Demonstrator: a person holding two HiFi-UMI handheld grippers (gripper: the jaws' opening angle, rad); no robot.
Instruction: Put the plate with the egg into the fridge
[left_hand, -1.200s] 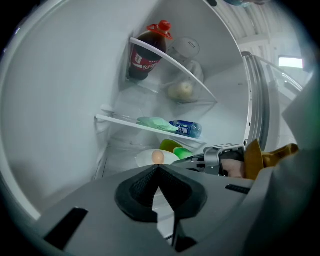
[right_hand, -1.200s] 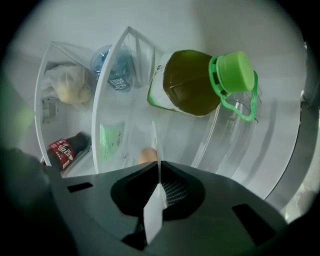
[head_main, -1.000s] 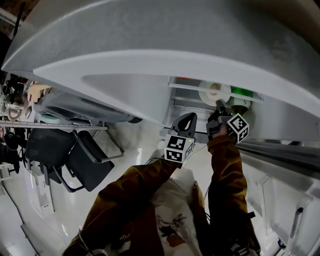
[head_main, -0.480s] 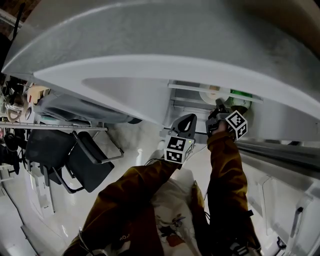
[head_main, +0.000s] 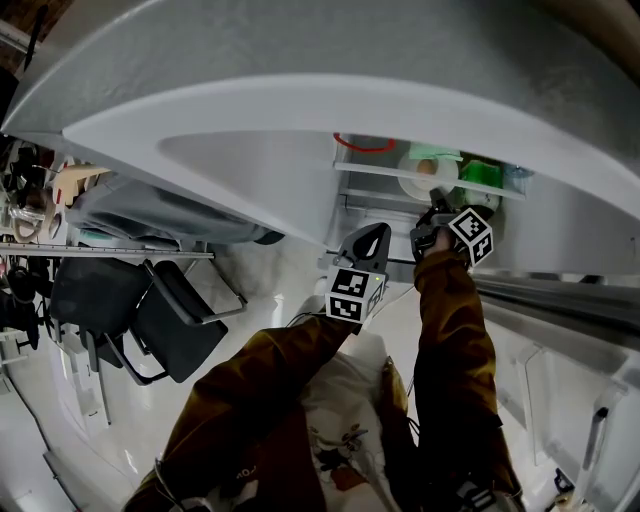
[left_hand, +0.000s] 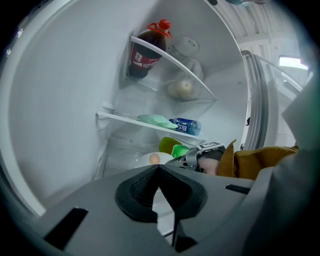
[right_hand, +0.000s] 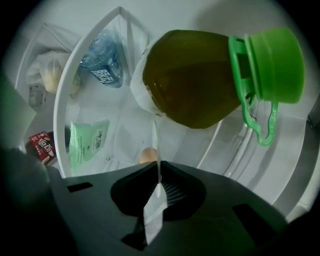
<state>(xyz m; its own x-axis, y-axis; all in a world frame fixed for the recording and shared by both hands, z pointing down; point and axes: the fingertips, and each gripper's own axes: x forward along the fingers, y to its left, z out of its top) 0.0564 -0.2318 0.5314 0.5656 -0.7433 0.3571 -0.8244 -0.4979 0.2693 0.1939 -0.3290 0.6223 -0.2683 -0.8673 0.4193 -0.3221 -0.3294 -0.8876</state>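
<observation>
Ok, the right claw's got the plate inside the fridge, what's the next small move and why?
Probably lower the plate flat until it rests, then open the right claw. The claw is shut on the plate's rim, the egg rides on it, and the green-capped bottle stands close by, so go gently.

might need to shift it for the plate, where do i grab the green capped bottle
Probably at the neck just under the green cap, coming in from the open front of the fridge. The bottle has a wide, rounded body, likely too broad for a claw; the neck is narrower.
</observation>
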